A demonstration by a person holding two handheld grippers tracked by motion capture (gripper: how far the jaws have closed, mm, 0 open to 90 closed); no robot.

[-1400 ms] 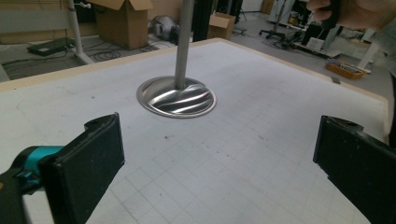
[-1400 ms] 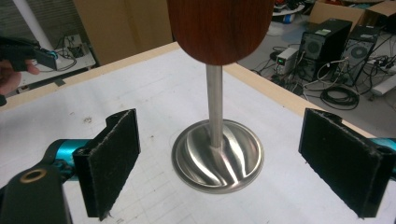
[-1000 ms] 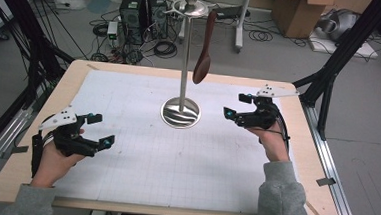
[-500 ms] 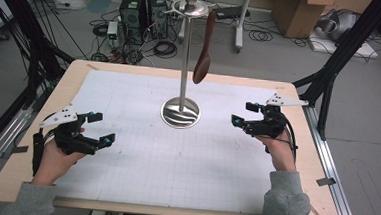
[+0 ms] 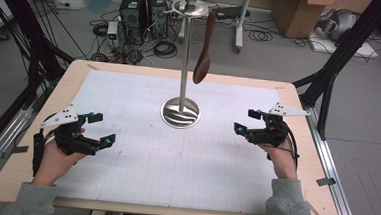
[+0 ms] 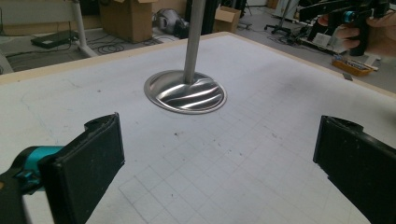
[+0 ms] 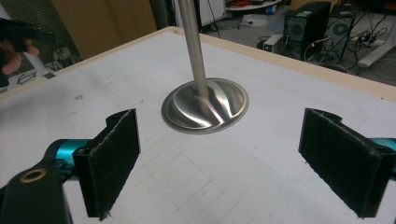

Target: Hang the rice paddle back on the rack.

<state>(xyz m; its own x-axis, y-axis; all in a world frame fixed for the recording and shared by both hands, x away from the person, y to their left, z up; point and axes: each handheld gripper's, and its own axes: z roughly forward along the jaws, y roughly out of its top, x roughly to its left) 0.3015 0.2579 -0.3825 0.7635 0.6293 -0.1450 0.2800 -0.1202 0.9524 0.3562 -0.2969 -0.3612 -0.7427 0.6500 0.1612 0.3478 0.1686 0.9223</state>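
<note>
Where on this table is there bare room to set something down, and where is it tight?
The white mat is bare between the left claw and the right claw, in front of the stand's round base. The far corners beside the pole are bare too. Tightest is around the base, with the brown spoon hanging above its far right side.

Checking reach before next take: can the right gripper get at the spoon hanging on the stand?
Probably yes. The right gripper is open, and nothing lies between it and the spoon, which hangs free beside the pole.
</note>
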